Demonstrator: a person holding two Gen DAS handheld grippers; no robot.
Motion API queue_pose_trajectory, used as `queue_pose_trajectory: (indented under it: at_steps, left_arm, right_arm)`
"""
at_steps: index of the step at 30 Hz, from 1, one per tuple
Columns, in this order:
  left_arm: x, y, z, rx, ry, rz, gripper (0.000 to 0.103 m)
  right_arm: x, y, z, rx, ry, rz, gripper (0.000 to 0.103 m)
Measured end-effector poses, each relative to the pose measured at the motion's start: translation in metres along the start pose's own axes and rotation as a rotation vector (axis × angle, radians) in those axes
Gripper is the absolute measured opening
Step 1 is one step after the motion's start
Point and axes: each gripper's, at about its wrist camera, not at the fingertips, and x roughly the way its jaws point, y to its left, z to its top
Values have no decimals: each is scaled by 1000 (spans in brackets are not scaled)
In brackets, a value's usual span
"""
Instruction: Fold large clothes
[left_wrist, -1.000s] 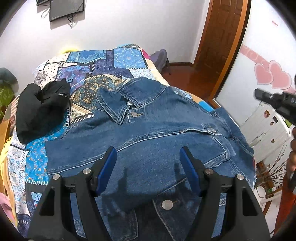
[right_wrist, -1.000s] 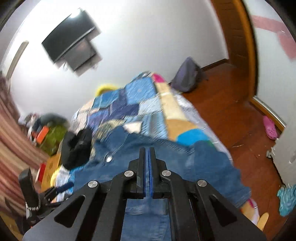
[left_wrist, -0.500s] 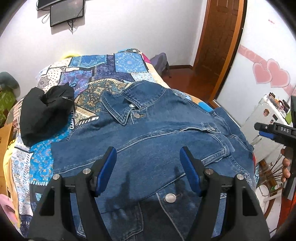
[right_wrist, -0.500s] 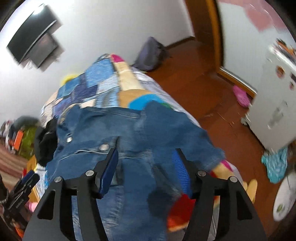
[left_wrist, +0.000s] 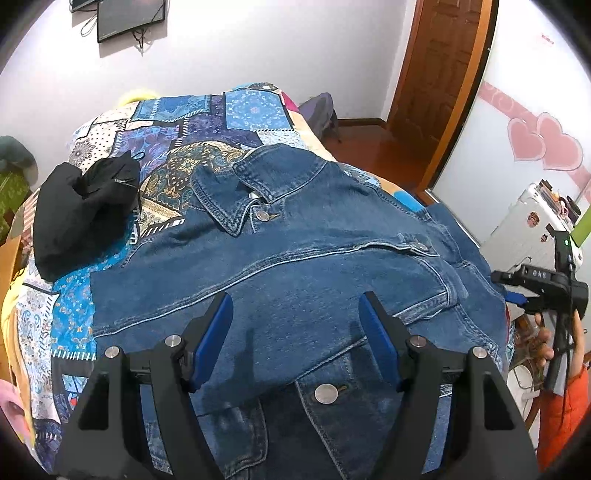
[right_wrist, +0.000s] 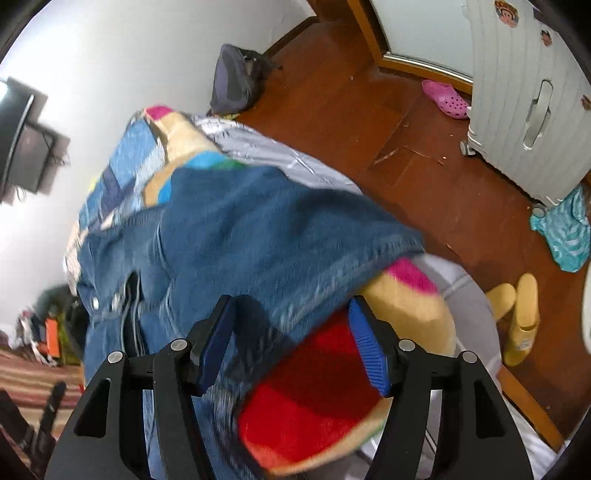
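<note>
Right tool (right_wrist: 291, 339): jaws opening, nothing pinched, denim hem and red blanket patch just beyond the pads. Left tool (left_wrist: 295, 339): spread wide, empty, hovering above the lower front of the denim jacket (left_wrist: 295, 258). Jacket spread front-up on the bed (left_wrist: 236, 110), long axis from the waistband nearest the left tool to the collar (left_wrist: 236, 199) farther off. Sleeve (right_wrist: 280, 236) draped off the jacket's right side toward the bed edge, directly ahead of right tool, so nearer that hand; likely next grab, folded inward across the jacket. Black garment (left_wrist: 81, 206) beyond jacket's left shoulder, apart from it.
</note>
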Motion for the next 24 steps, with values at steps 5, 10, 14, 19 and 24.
queue_pose_trajectory:
  at_steps: [5,10,14,19,24]
  left_arm:
    - [-7,10,3,-40,-30,28,69]
    - [-17,21,3,-63,-57,43,69]
    - [-24,25,0,-57,-74,54,69]
    - [-31,29,-2,-60,-91,40,69]
    - [-36,30,-5,-48,-106,25,69]
  right_arm:
    - [18,-1,15,43,-3,-9,44]
    - [4,25,18,-37,-73,-76,13]
    - [-28,63,12,-184,-171,-68,10]
    - [-75,143,-17,-410,-243,117,9]
    - [-54,216,-88,-686,-145,140,9]
